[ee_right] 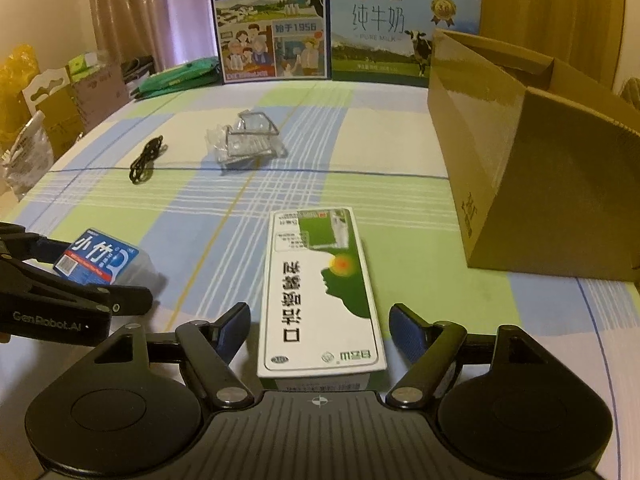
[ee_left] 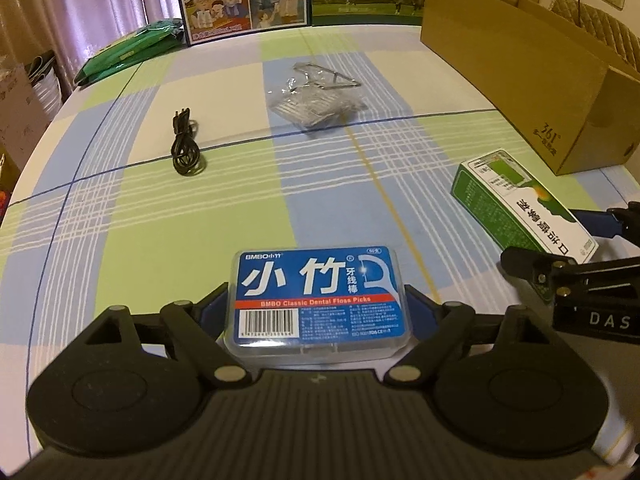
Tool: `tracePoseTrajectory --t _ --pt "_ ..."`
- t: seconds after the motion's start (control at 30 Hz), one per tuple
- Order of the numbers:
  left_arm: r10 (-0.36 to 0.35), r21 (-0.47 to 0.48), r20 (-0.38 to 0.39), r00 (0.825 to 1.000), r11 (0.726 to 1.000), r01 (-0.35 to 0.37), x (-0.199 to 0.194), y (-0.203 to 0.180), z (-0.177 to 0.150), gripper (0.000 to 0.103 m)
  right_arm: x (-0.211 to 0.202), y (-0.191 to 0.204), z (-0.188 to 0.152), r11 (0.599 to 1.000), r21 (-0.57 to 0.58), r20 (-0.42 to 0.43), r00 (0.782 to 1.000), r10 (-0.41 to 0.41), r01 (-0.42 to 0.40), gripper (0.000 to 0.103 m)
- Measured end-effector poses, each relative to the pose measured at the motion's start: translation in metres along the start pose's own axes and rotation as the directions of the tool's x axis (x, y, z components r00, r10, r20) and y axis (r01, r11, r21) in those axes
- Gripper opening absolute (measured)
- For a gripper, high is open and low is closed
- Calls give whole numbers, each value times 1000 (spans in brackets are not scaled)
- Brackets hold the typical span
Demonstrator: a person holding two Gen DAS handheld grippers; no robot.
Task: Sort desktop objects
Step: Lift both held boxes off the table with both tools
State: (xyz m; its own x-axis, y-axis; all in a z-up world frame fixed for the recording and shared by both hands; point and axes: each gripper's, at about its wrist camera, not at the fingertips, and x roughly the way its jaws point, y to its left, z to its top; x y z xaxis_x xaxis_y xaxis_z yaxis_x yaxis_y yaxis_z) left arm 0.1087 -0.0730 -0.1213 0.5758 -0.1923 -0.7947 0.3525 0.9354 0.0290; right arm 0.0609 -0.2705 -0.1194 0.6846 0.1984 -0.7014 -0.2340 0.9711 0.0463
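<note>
L hand-held gripper [ee_left: 318,306]: pads pressed on both sides of floss box [ee_left: 318,298], gripping it; box sits low over worktop [ee_left: 120,220], near front edge. R hand-held gripper [ee_right: 320,326]: jaws wide, pads clear of green/white carton [ee_right: 320,292] lying flat betw. them, not gripped. Carton just R of floss box. Further out: black cable [ee_left: 184,148] coiled at L, clear plastic pack [ee_left: 316,98] mid-worktop, apart from cable. Brown cardboard box [ee_right: 532,160] on R side. Milk cartons [ee_right: 272,20] upright at far edge.
</note>
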Motion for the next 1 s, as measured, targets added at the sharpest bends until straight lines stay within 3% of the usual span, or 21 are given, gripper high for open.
tracePoseTrajectory --t 0.57,1.0 --pt "-12 6 32 999 1000 12 -5 -2 7 84 13 6 6 999 -52 -2 1000 -14 14 54" --pt "-12 6 23 1000 1000 12 -5 -3 7 84 8 8 5 999 -38 -6 1000 11 -12 53"
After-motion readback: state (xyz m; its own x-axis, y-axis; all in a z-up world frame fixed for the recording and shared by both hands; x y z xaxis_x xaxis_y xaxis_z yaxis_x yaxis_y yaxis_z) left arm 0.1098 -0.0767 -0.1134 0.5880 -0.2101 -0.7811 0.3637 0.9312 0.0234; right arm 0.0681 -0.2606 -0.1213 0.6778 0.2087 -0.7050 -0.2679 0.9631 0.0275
